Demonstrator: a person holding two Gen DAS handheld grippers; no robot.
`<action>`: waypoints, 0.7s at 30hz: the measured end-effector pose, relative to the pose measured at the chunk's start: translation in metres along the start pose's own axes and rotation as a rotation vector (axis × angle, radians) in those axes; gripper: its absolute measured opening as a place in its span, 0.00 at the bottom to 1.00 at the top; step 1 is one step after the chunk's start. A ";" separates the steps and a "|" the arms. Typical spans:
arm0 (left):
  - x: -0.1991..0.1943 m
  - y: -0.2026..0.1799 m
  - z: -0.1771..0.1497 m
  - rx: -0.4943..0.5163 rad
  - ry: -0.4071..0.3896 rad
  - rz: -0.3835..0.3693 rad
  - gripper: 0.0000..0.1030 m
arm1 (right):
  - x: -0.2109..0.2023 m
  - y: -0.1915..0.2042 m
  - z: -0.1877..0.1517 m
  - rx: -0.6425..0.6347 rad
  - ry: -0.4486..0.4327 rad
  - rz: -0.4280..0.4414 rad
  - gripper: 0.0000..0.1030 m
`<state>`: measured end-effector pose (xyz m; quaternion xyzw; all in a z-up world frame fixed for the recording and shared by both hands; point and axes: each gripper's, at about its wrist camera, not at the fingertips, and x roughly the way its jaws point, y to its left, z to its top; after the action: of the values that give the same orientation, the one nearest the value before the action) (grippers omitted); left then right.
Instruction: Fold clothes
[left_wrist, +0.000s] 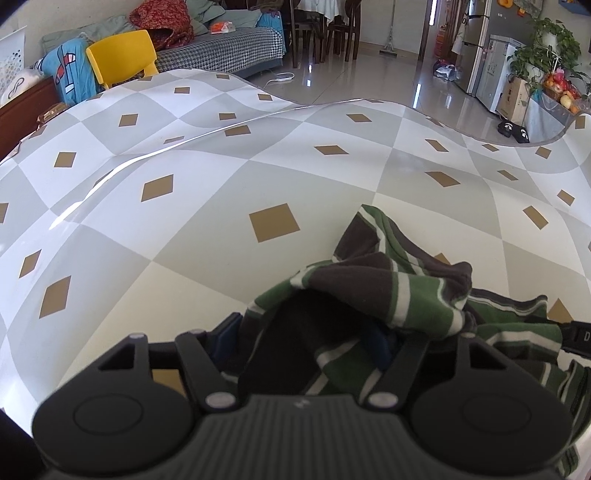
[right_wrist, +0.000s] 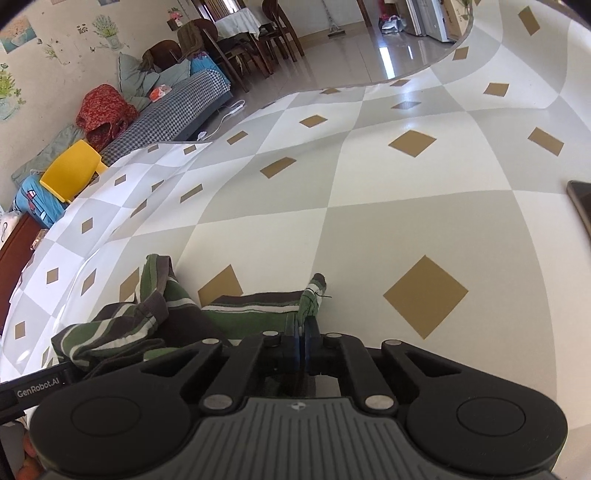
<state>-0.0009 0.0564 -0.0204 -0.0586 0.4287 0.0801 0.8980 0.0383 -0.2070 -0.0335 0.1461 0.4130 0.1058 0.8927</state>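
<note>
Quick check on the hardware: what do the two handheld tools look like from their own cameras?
Both match: the left tool and right tool have matte black linkage arms with silver pivot pins, two round black housings, a ribbed grey centre plate with a small emblem, and blue pads. White "GenRobot.AI" lettering marks the left one's side. No cables or sleeves show.

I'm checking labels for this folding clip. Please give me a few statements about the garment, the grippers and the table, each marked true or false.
1. The right gripper is shut on a corner of the striped garment. True.
2. The garment is plain red. False: it is green, brown and white striped.
3. The garment lies neatly folded. False: it is bunched.
4. The table cover has a diamond pattern. True.
5. Cloth lies between the left gripper fingers. True.
</note>
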 end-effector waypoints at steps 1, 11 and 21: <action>-0.001 0.001 0.000 -0.006 -0.004 0.005 0.55 | -0.004 0.000 0.002 0.000 -0.022 0.000 0.04; -0.011 0.003 0.004 -0.020 -0.057 0.027 0.50 | -0.049 -0.016 0.014 0.060 -0.213 -0.131 0.04; -0.008 0.014 0.004 -0.055 -0.042 0.080 0.51 | -0.073 -0.037 0.021 0.120 -0.284 -0.267 0.04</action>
<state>-0.0058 0.0703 -0.0124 -0.0644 0.4094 0.1291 0.9009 0.0105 -0.2676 0.0180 0.1563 0.3044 -0.0599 0.9377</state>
